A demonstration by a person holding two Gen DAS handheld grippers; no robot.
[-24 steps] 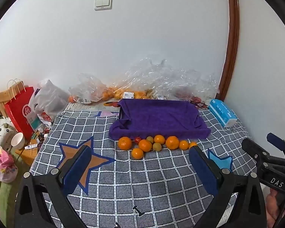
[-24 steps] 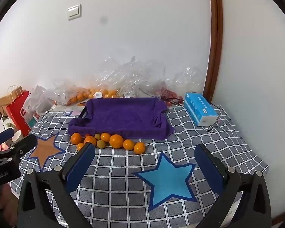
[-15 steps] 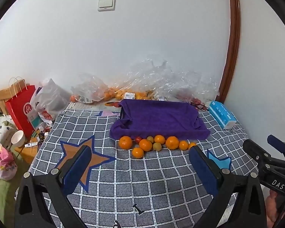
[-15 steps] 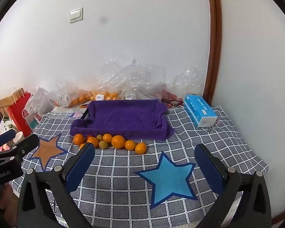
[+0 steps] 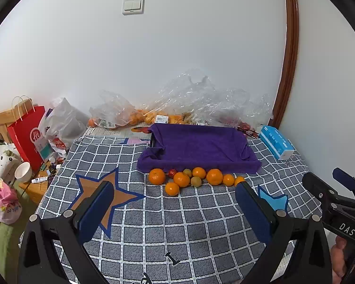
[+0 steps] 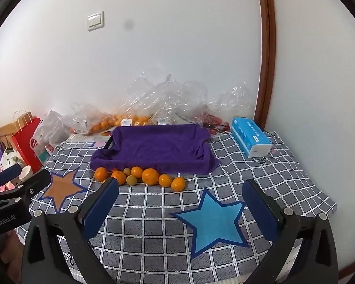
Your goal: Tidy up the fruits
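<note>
the left gripper (image 5: 175, 201) has its two blue pads spread wide apart, with nothing between them. it hangs above the near part of the checked cloth (image 5: 201, 232), beside the brown star (image 5: 104, 194). the right gripper (image 6: 181, 201) is also spread wide and holds nothing; it is above the blue star (image 6: 213, 222) printed on the same cloth. each gripper shows at the edge of the other's view, so the two are side by side and apart.

further away, the loose fruits lie in a short row on the cloth, just in front of the purple towel (image 5: 198, 146). the towel covers a tray whose dark edge shows at the towel's left corner, and nothing lies on the towel. in the row there are several oranges (image 5: 214, 176), two small green fruits (image 5: 196, 181), and one small red fruit (image 5: 172, 172) that is perhaps a tomato, but it is too small to tell. one orange (image 5: 172, 188) lies a little nearer than the others. the fruits touch each other or lie very near.

to the right of the towel is a blue tissue pack (image 6: 250, 139). behind the towel, against the white wall, are clear plastic bags (image 6: 168, 99) with more oranges inside. at the left edge stands a red paper bag (image 5: 27, 137).
</note>
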